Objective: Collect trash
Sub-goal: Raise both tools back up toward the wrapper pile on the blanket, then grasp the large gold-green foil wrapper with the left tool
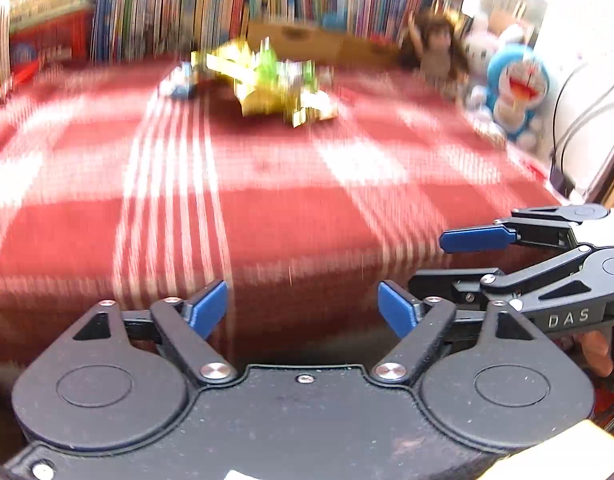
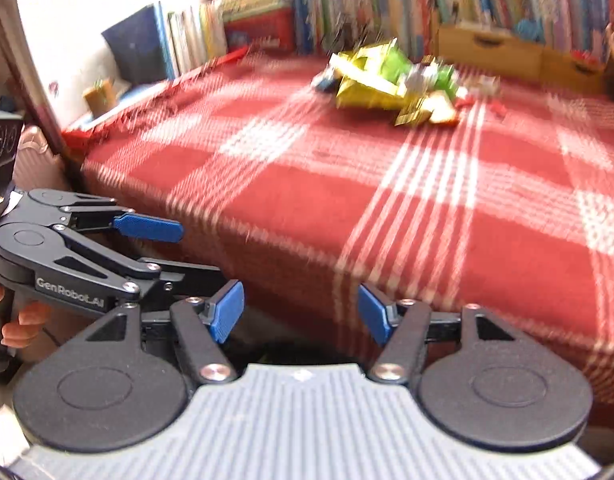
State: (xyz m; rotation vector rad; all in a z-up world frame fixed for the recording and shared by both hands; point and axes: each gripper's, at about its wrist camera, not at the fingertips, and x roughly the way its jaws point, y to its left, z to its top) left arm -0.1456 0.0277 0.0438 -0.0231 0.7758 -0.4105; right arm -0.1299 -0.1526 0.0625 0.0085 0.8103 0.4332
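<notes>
- Both sets of tongs, left tongs (image 1: 303, 306) and right tongs (image 2: 301, 312), are released with nothing between the blue pads, sitting at the near edge of the red plaid cloth (image 1: 267, 200).
- The trash pile (image 1: 267, 80) of yellow-green wrappers is at the cloth's far end, just short of the books (image 1: 187, 8).
- I'd go straight over the bare cloth, keeping the tongs spread until they straddle a wrapper.
- Watch the blue plush toy (image 1: 515, 88) right of the pile.

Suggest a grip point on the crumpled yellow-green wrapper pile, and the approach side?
Probably the raised crumpled fold at the near edge of the wrapper pile, approached from the front with the left gripper. The open jaws face it across the bare plaid cloth. Blur hides finer edges.
</notes>
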